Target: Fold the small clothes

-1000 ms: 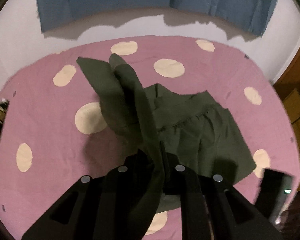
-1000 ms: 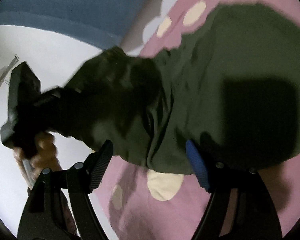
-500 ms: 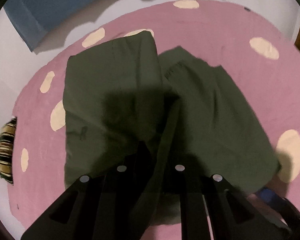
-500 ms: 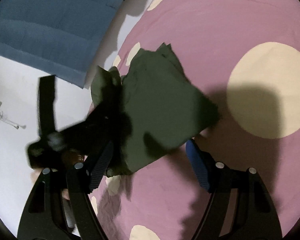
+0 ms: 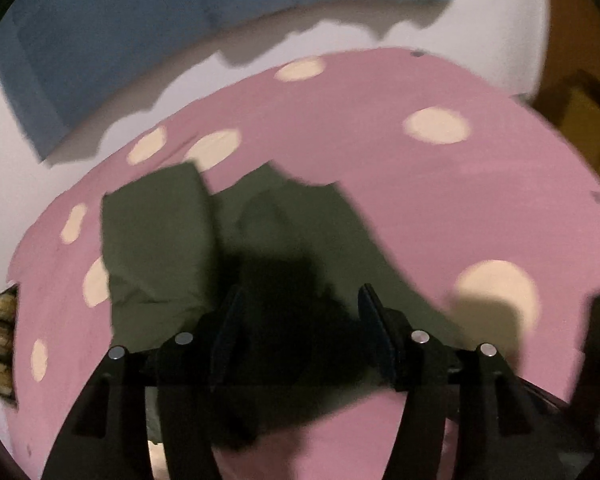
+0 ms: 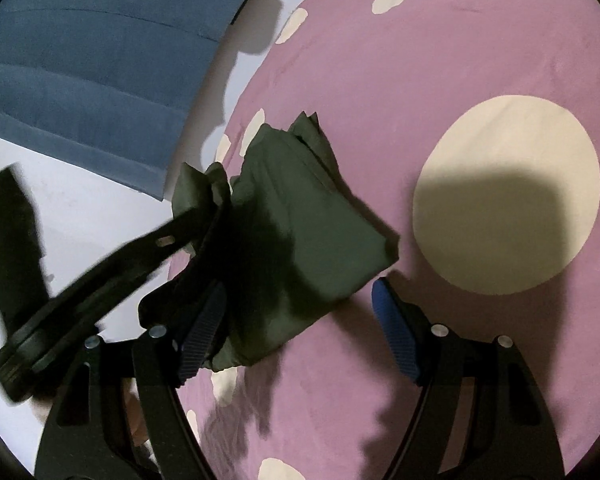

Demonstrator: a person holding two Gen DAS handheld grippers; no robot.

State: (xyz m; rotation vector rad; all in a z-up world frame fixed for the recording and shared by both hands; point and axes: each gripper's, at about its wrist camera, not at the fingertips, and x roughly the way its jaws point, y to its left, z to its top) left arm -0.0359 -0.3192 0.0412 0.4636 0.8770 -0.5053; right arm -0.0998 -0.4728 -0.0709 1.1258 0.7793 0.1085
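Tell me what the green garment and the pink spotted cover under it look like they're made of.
The green garment: thin matte woven cloth, probably cotton, since it creases softly and shows no shine. The pink cover: soft, matte fabric with a faint suede-like nap, though blur leaves that open.

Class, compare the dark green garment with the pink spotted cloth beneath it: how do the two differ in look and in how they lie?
The green garment is plain and dark; the pink cloth is lighter, with cream spots. The garment is much smaller and lies on top, while the cloth spreads well beyond it. The garment is bunched in creased, overlapping layers; the cloth lies flat and nearly smooth. Both are soft fabric.
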